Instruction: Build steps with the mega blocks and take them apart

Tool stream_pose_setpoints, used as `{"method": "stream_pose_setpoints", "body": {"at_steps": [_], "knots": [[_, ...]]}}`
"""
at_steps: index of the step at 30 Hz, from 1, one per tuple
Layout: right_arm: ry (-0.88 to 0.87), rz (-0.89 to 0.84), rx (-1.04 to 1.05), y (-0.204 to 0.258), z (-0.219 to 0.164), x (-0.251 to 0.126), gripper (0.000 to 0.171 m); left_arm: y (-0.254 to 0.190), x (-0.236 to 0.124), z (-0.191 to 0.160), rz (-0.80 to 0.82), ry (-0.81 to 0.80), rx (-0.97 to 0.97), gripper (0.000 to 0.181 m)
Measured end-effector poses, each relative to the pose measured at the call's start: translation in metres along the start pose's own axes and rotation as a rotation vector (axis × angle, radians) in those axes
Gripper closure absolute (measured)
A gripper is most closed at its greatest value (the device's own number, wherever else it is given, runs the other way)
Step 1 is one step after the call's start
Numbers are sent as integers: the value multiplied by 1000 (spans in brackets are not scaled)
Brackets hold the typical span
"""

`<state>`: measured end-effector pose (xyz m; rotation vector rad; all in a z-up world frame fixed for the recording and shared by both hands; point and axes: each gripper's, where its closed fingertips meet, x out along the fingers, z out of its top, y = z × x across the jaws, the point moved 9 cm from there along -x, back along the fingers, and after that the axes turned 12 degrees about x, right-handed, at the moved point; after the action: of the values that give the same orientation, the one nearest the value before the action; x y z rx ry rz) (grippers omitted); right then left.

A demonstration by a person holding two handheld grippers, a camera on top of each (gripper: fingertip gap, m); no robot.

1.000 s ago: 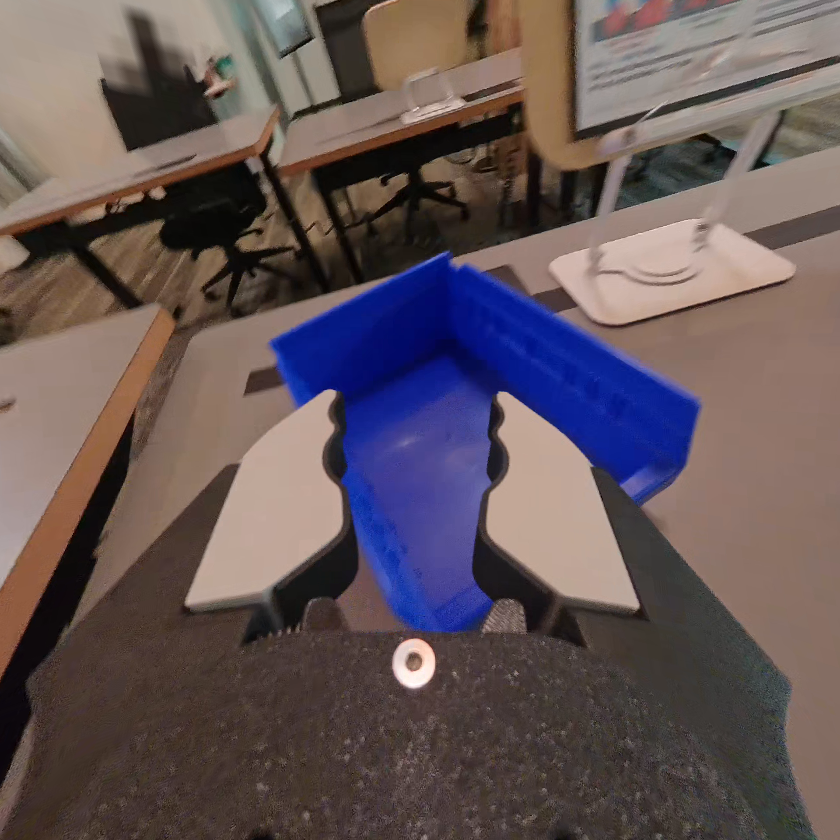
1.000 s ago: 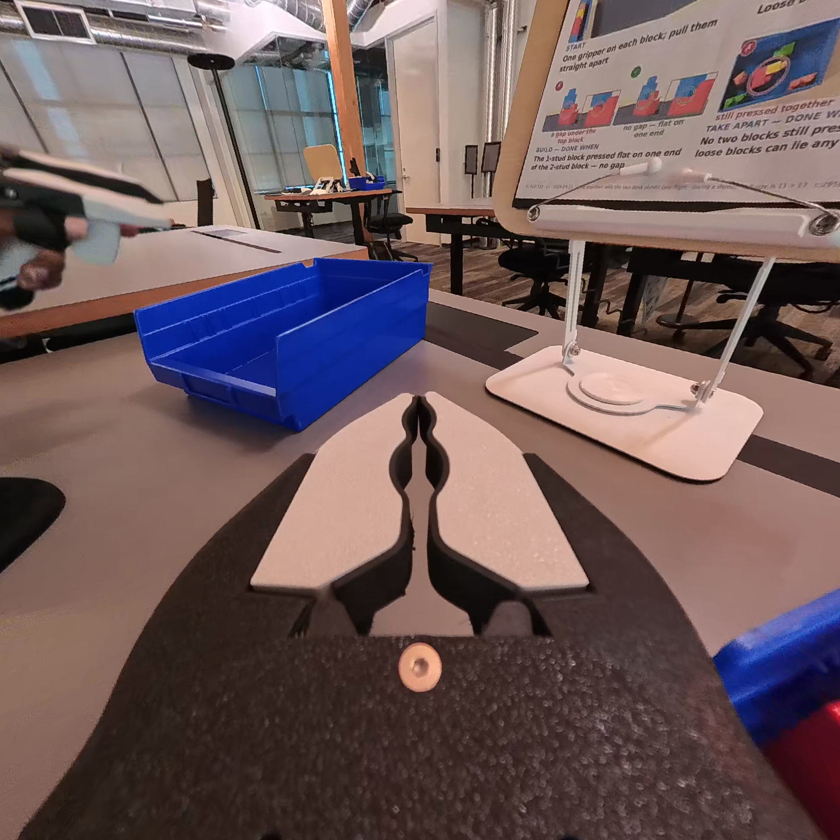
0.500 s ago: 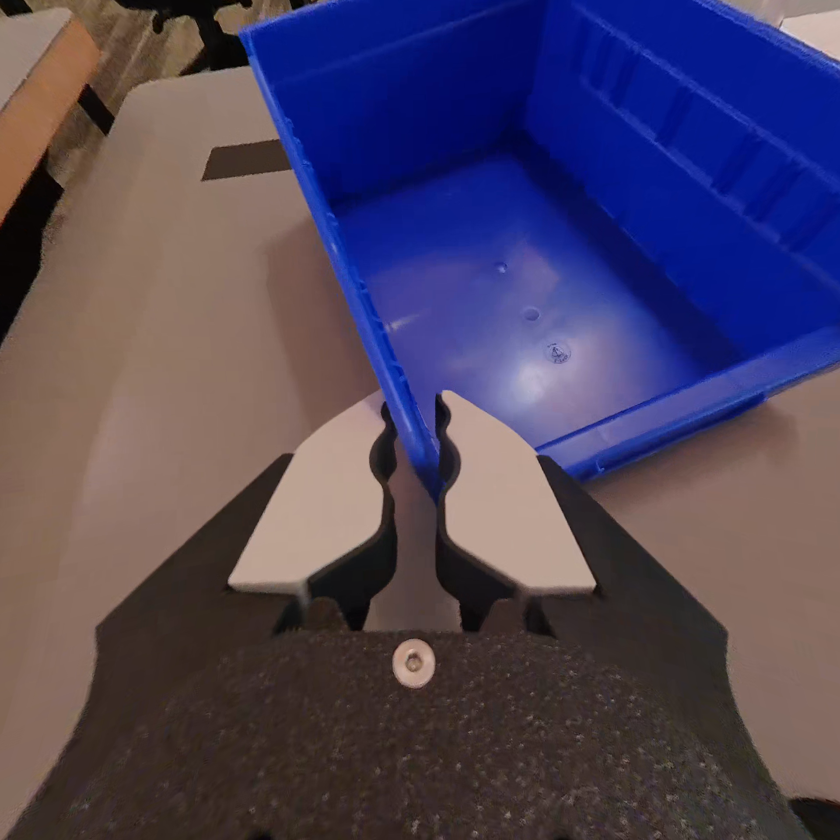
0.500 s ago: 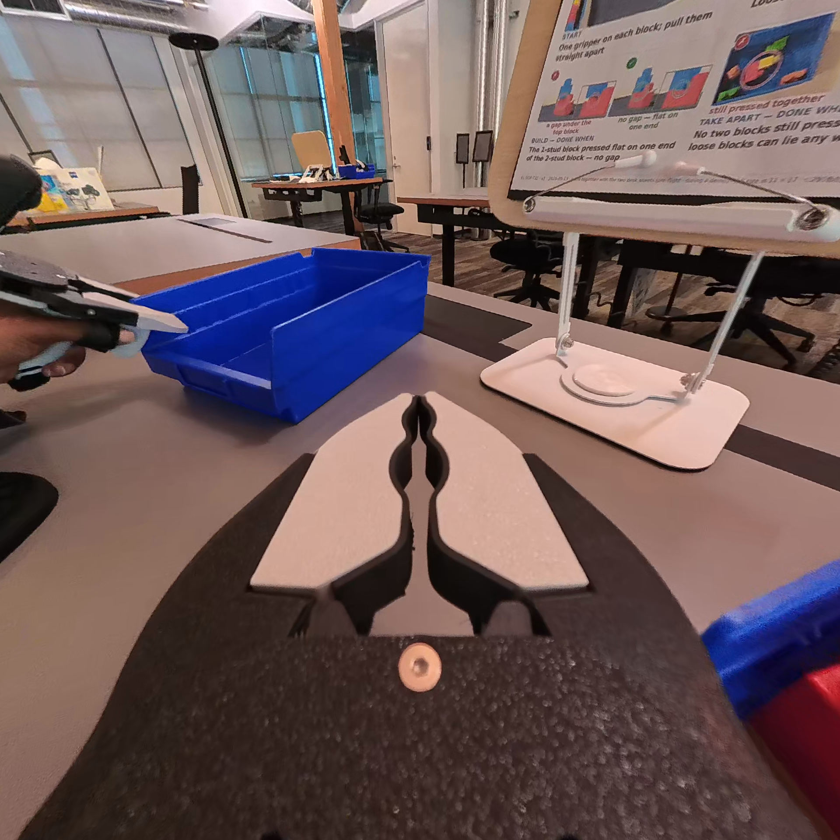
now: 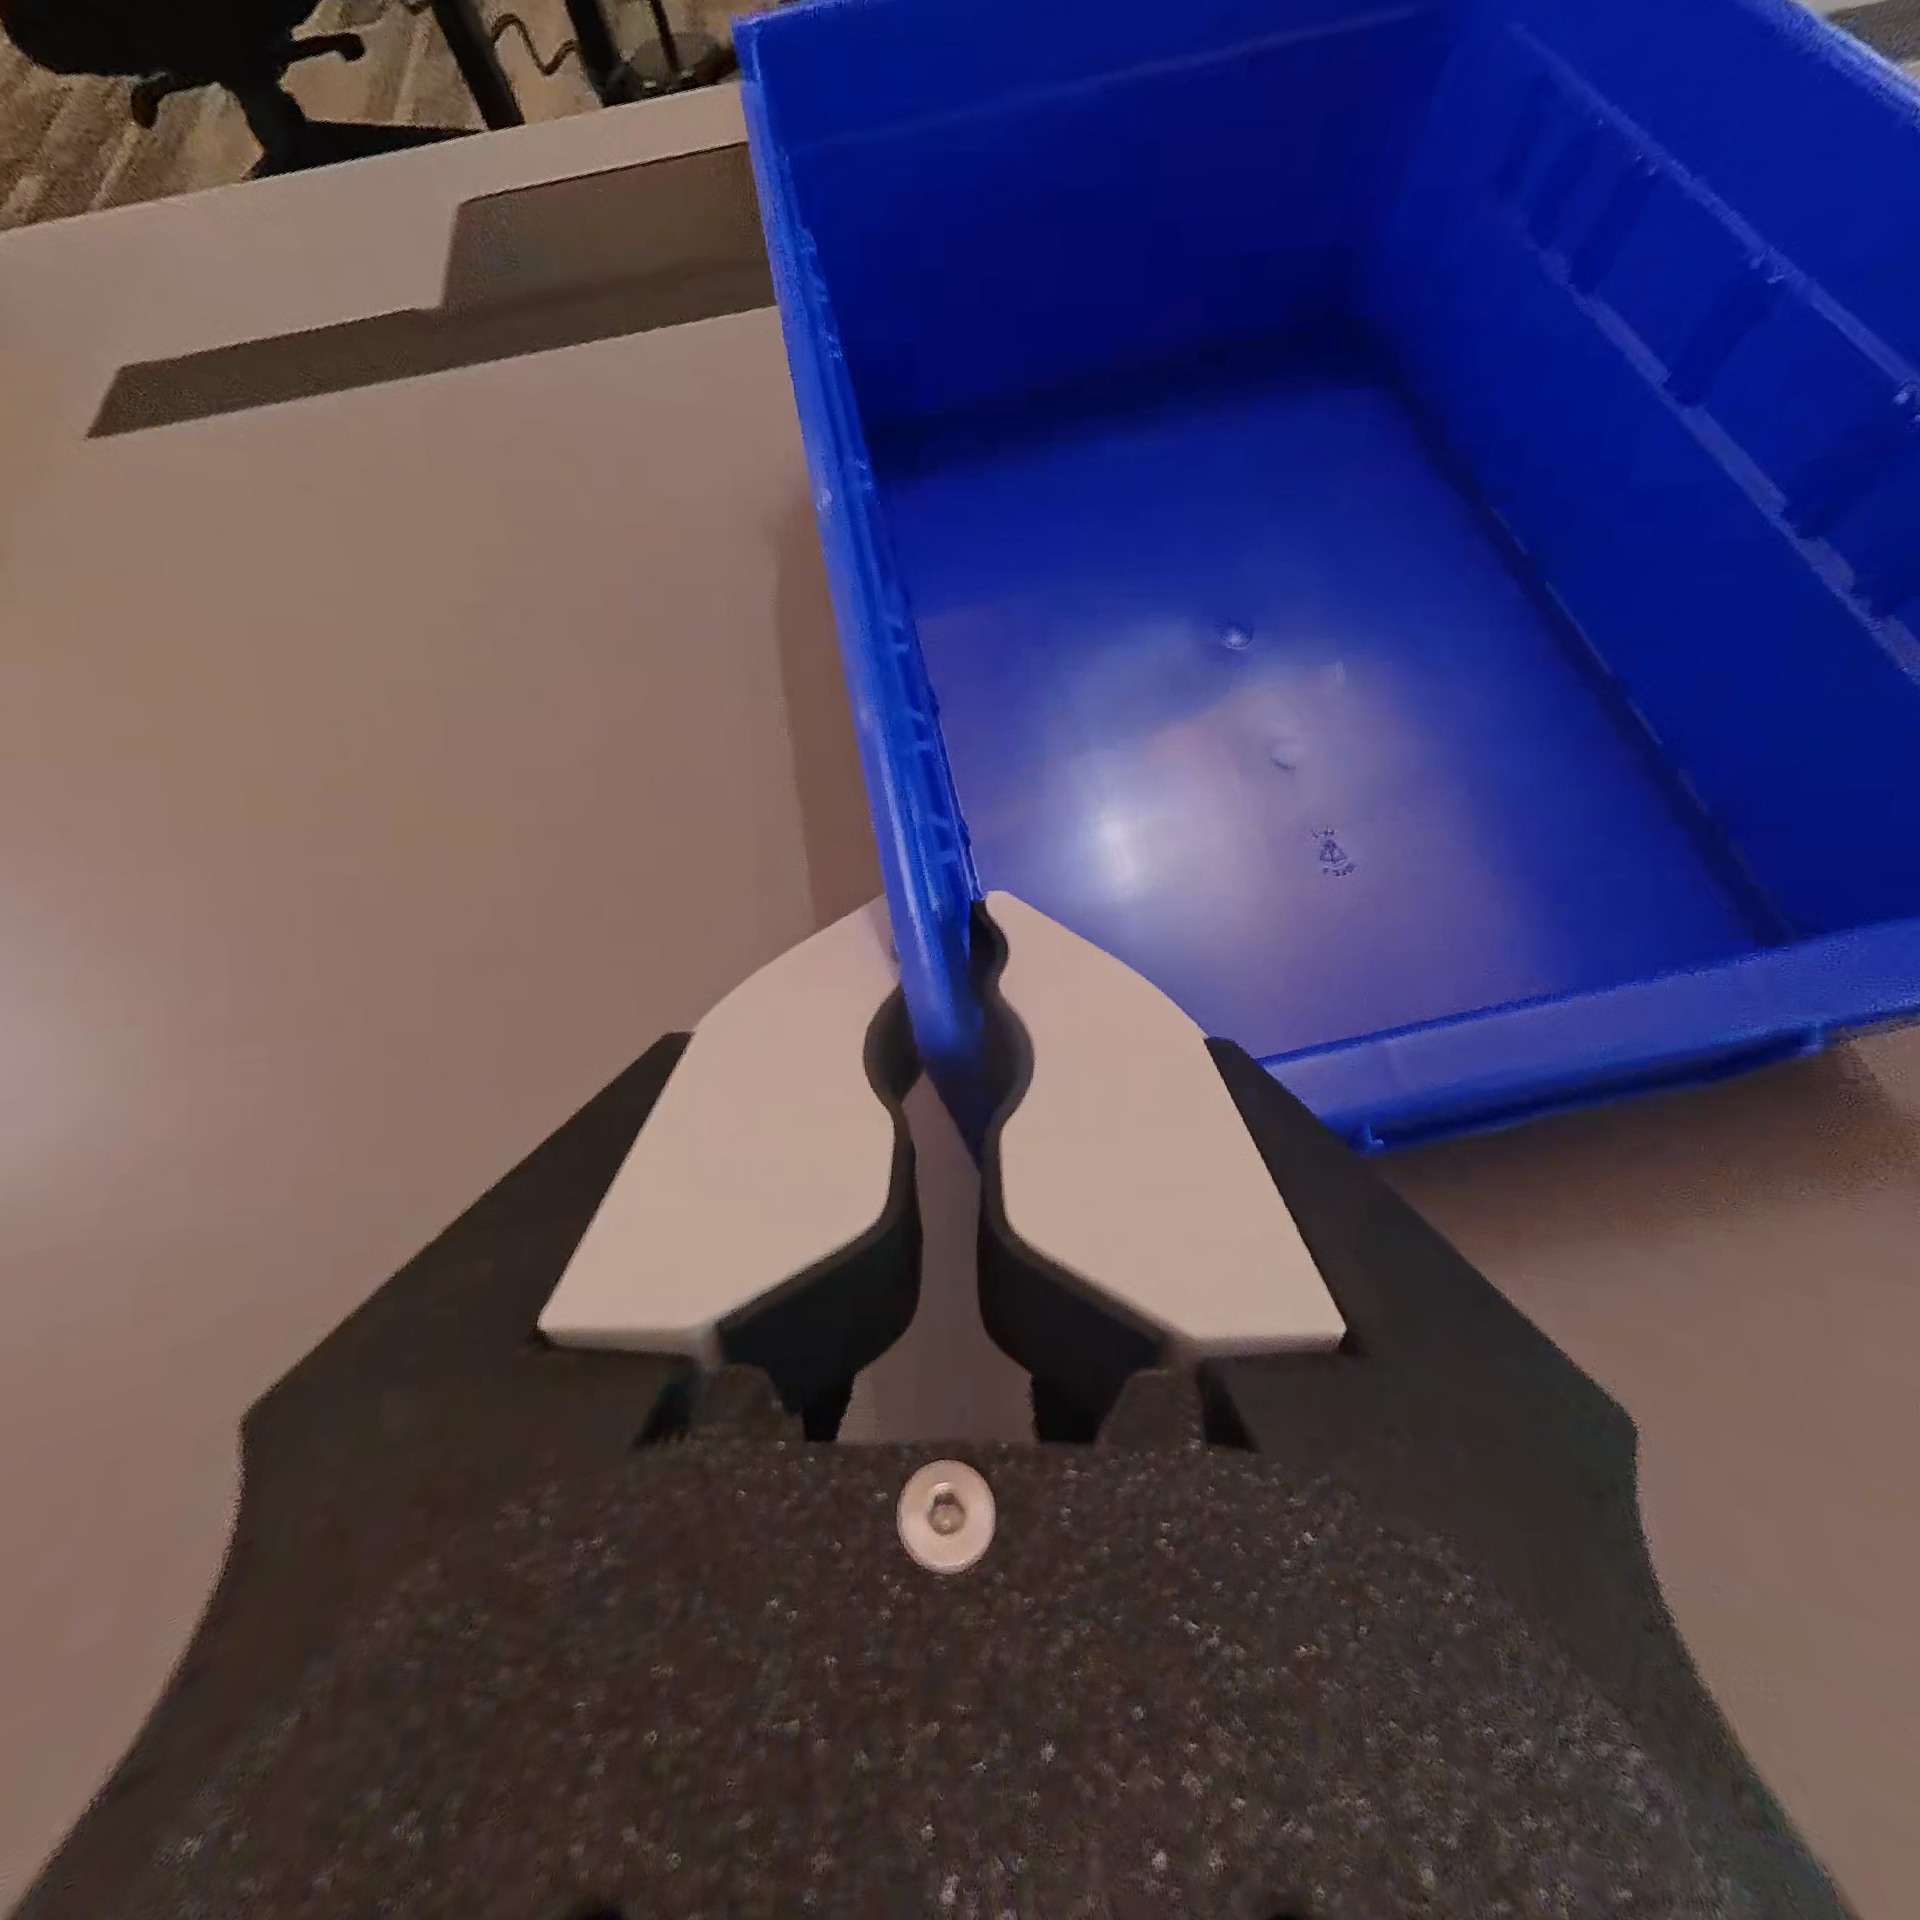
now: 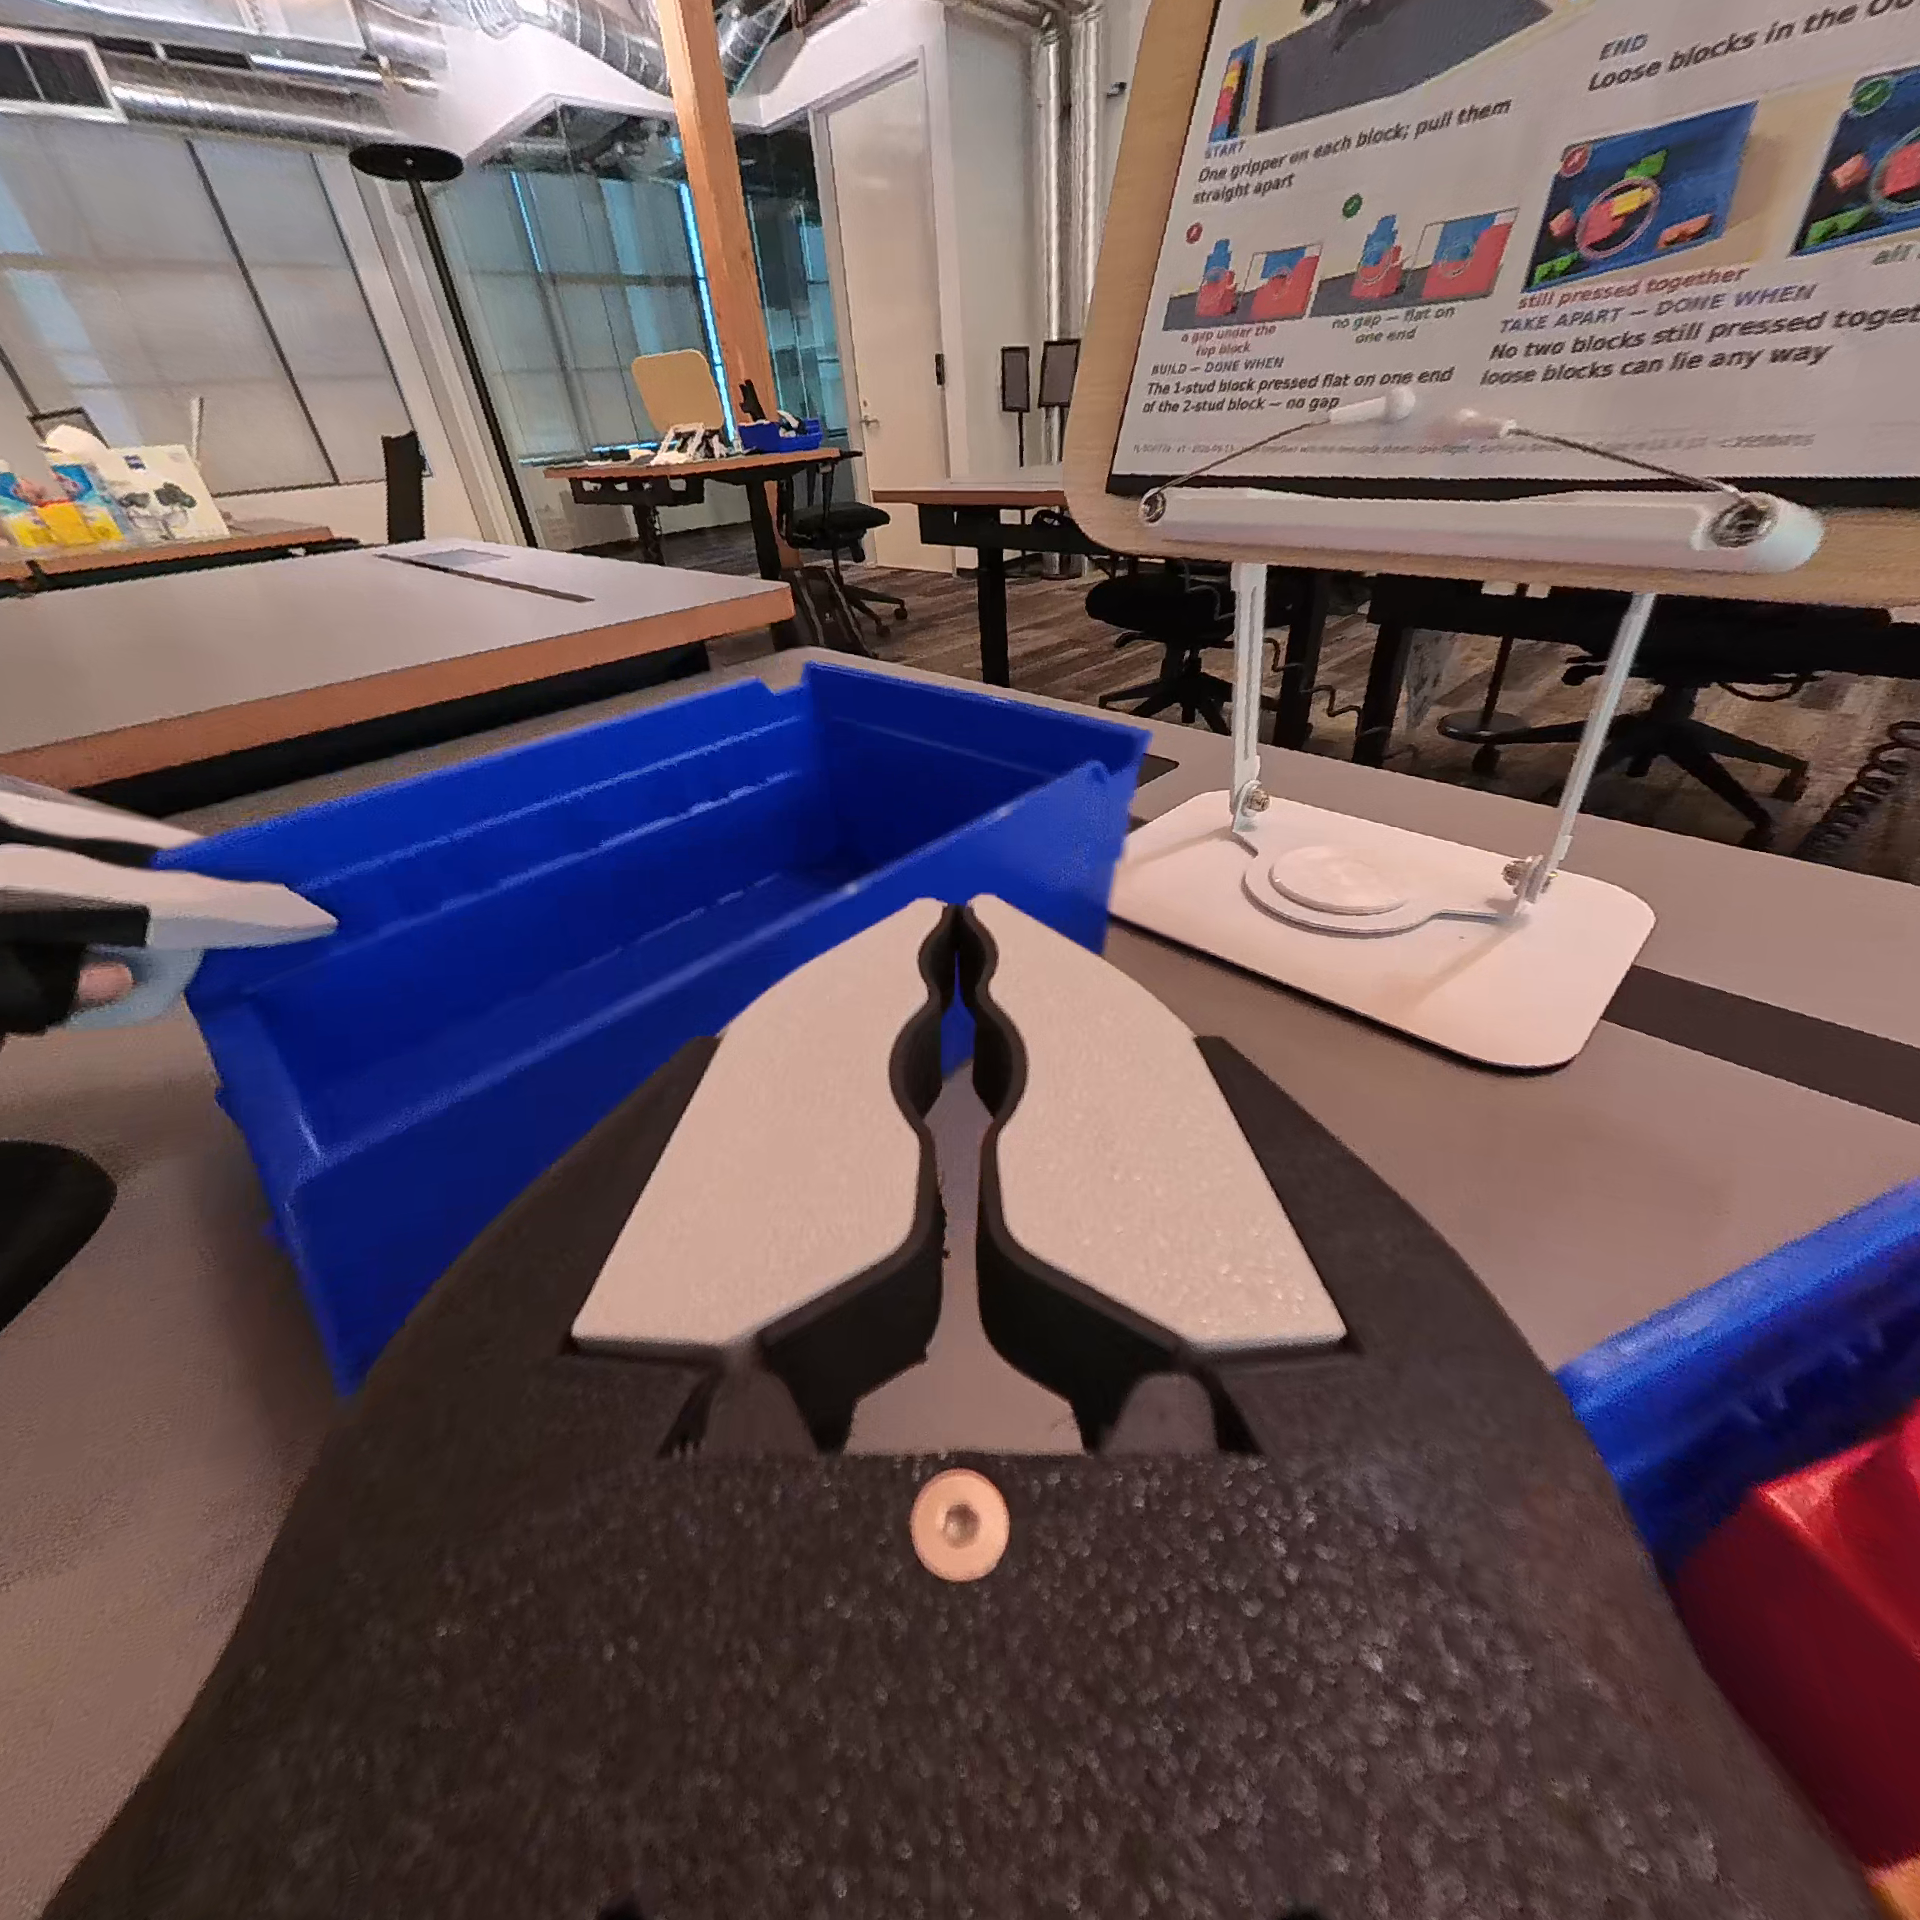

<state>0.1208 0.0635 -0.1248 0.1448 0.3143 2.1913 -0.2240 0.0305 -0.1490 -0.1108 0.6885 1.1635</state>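
Pinching the side wall of the empty blue bin [image 5: 1351, 727], the left gripper [image 5: 940, 966] is clamping stiff, light plastic; that rim is looking like the surest hold. The right gripper [image 6: 956, 920] is hovering closed and empty, and blocks [image 6: 1808, 1621], blue and red, are sitting at its right.

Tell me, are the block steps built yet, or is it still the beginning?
Still the beginning. Nothing built shows: the blue bin is empty inside. In hand: the left gripper is shut on the bin's side wall near its front corner. The right gripper is shut and holds nothing. A red block sits at the right wrist view's edge beside another blue bin, untouched. Stacking and pulling apart are all left.
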Motion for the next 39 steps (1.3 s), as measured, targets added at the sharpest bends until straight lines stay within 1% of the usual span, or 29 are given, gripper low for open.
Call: {"method": "stream_pose_setpoints", "body": {"at_steps": [5,8,16,20,21,23,26,28,31,33,35,36,39], "knots": [[-44,-11,16,-2,8,-6,171,-41,17,25,-29,-17,60,175],[-66,-15,21,-3,13,-9,171,-58,21,33,-47,-29,80,174],[-80,-23,11,-3,16,-11,171,-62,20,32,-59,-81,86,174],[-106,-53,-14,-2,25,-18,171,-61,10,31,-107,-141,97,155],[-120,-84,-33,-1,33,-23,171,-59,5,32,-111,-160,102,152],[-148,-206,-73,-3,55,-42,171,-54,-7,33,-119,-209,104,149],[-185,-433,-99,-15,84,-88,156,-45,-23,35,-125,-280,84,148],[-205,-582,-107,-28,92,-126,140,-39,-30,36,-142,-315,63,148],[-160,-795,-61,-55,82,-183,111,-35,-34,37,-170,-364,34,149],[-100,-861,47,-73,60,-210,95,-35,-34,37,-191,-381,25,149],[-13,-883,153,-90,34,-223,85,-36,-34,37,-215,-399,18,149],[27,-887,183,-97,23,-224,84,-37,-35,39,-225,-407,16,149],[75,-860,253,-111,5,-213,87,-39,-40,43,-231,-436,31,149]]}}
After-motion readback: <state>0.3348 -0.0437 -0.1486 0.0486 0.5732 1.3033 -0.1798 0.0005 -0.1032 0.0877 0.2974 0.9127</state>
